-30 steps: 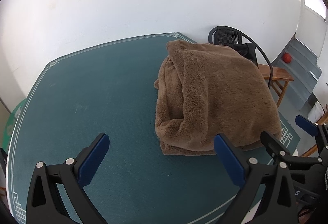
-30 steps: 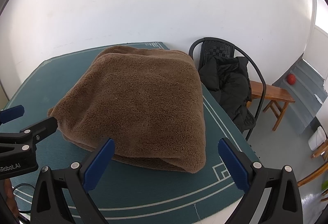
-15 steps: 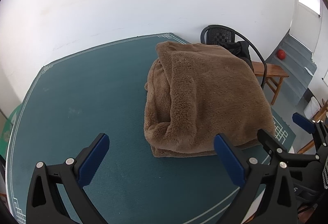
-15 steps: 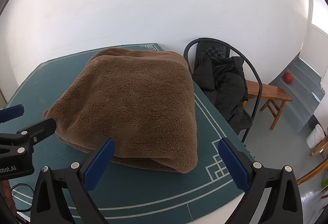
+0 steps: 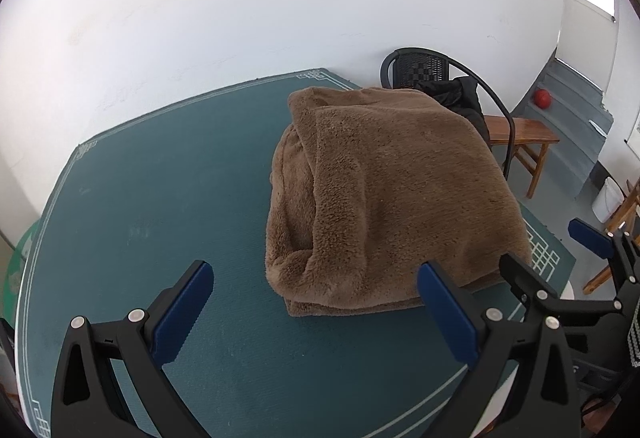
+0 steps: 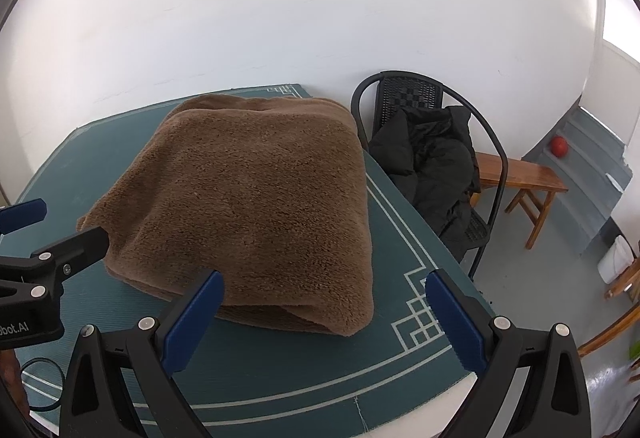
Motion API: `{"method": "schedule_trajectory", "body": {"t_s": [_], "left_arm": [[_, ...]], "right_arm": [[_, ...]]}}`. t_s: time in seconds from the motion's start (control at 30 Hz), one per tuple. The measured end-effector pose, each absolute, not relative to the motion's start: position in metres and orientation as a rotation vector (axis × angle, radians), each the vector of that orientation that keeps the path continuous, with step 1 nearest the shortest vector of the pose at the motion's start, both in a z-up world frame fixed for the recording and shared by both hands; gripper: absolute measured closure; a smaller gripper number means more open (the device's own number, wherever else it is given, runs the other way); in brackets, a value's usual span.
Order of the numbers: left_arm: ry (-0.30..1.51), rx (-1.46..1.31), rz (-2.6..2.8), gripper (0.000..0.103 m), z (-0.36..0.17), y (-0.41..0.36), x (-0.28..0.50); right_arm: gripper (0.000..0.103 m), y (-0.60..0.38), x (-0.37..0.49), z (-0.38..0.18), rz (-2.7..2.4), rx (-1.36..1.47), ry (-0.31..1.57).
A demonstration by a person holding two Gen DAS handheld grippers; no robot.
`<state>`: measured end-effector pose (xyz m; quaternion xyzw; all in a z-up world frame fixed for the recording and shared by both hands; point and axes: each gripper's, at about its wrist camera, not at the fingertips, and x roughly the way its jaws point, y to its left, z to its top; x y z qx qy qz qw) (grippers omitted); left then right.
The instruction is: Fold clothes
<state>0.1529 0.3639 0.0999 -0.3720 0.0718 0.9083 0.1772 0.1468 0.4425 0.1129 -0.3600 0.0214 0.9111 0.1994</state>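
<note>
A fluffy brown garment lies folded into a thick bundle on the green table mat, toward its right side. Its layered edges face left in the left wrist view. My left gripper hovers open just in front of the bundle's near left corner, holding nothing. The right gripper is open too, above the bundle's near edge, close to the mat's front right corner. Each gripper shows in the other's view: the right one at the right edge, the left one at the left edge.
A white wall runs behind the table. Right of the table stands a black chair with a black jacket on it, then a wooden bench and grey steps with a red ball. The mat's left half is bare.
Both grippers have pulled back slightly and swung right, so the bundle sits further left in both views. The garment itself has not moved. Both stay open.
</note>
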Motion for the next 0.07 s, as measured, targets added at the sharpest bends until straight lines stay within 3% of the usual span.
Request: {"method": "schedule_trajectory", "body": {"t_s": [0.07], "left_arm": [[0.218, -1.039, 2.583, 0.001, 0.1005, 0.3645, 0.1551]], "right_arm": [[0.001, 0.4437, 0.1467, 0.1129, 2.548, -1.006, 0.062]]}}
